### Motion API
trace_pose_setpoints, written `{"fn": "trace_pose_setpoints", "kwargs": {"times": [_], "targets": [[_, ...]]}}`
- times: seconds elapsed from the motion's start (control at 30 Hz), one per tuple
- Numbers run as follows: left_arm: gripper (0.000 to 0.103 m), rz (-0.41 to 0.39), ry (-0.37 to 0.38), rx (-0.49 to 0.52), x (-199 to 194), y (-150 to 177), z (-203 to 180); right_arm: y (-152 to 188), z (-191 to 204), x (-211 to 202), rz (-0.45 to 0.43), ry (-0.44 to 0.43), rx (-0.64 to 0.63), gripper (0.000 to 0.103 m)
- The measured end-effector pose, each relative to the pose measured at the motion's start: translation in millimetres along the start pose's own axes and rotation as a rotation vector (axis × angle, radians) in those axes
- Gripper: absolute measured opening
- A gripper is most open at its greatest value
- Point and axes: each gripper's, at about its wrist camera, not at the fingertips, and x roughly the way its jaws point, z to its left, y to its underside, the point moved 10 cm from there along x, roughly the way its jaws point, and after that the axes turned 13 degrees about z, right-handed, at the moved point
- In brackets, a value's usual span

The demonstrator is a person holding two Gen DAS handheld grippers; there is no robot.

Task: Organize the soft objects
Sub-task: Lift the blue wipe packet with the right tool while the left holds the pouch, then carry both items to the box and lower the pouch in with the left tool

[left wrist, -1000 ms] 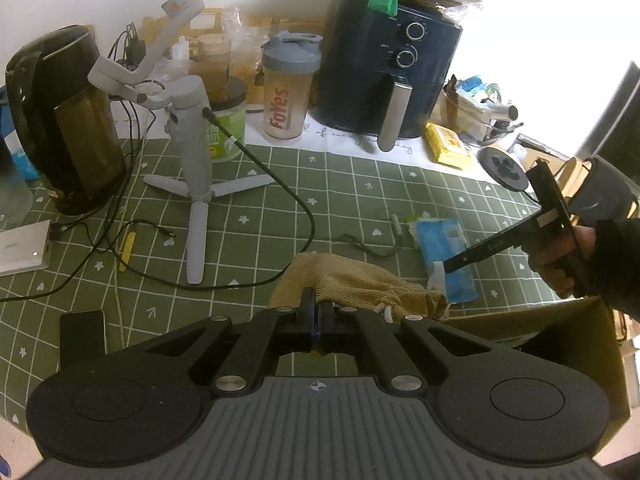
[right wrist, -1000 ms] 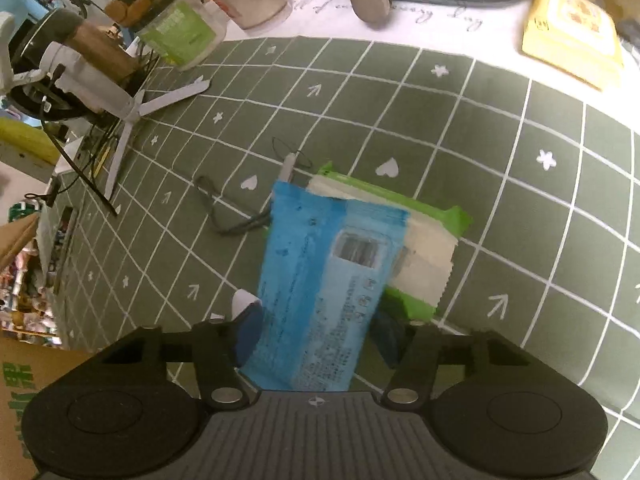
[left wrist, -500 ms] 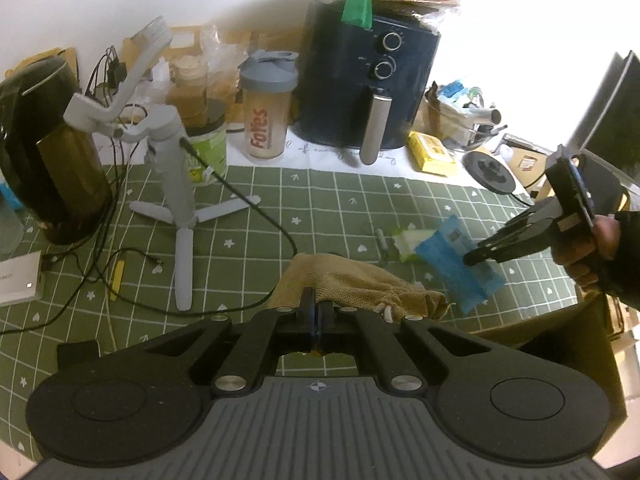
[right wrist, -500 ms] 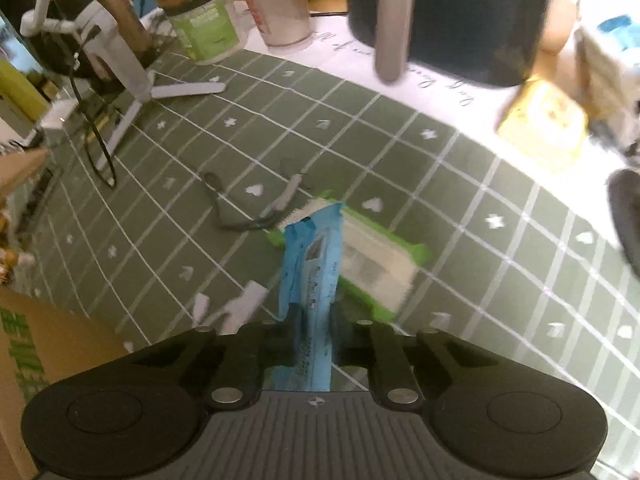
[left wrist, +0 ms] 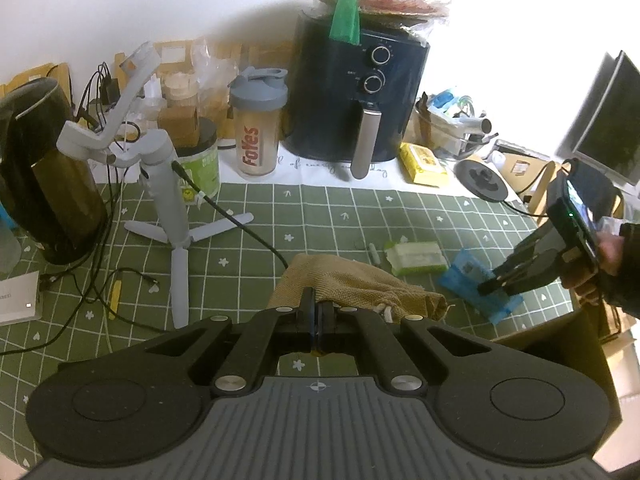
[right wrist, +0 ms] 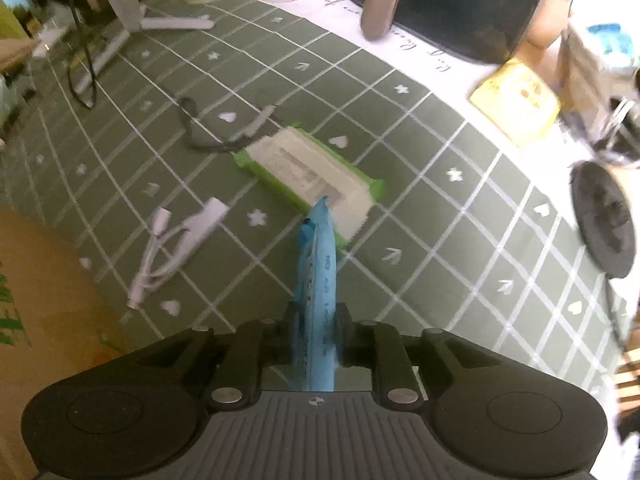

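Pinching tight, the right gripper [right wrist: 316, 336] has its fingers closed on the blue wipes pack [right wrist: 318, 280], which is turned edge-on and juts forward from between them, clear of the tabletop [right wrist: 440, 216]. Over on the other side, the left gripper [left wrist: 319, 312] has its fingers pressed together on the near edge of the burlap pouch [left wrist: 360, 284], and the rest of that pouch sprawls forward and to the right from the tips; whether it is touching the mat or hanging free, hard to call from here.

Moving outward: just beyond the tip of the blue pack lies the green wipes pack [right wrist: 308, 172], flat on the green checked mat and held by nobody. A white cable [right wrist: 176, 248] sits left of it, a dark strap [right wrist: 224, 136] farther back.

The cardboard box [left wrist: 560, 344] sits at the near right edge of the tabletop, close under the right gripper, and looks the likely home for these soft things. What it already holds is out of sight.

Progress call: two soft items in hand, neither yet put away, one green pack still waiting. Early to middle going, by my reckoning.
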Motion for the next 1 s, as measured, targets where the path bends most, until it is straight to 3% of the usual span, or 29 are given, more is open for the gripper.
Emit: {"fn": "trace_pose_setpoints", "kwargs": {"times": [0.13, 0.3, 0.4, 1.0], "targets": [[0.001, -0.011, 0.0, 0.006, -4, -3, -3, 0, 8, 5, -0.003, -0.033, 0.005, 0.024], [0.001, -0.025, 0.008, 0.023, -11, -6, -12, 6, 4, 23, 0.047, 0.035, 0.012, 0.018], [0.001, -0.035, 0.016, 0.033, -16, -8, -19, 8, -3, 18, 0.023, -0.012, 0.082, 0.017], [0.001, -0.075, 0.085, 0.139, -41, -10, -76, 44, -8, -126, -0.288, -0.016, 0.227, 0.017]]}}
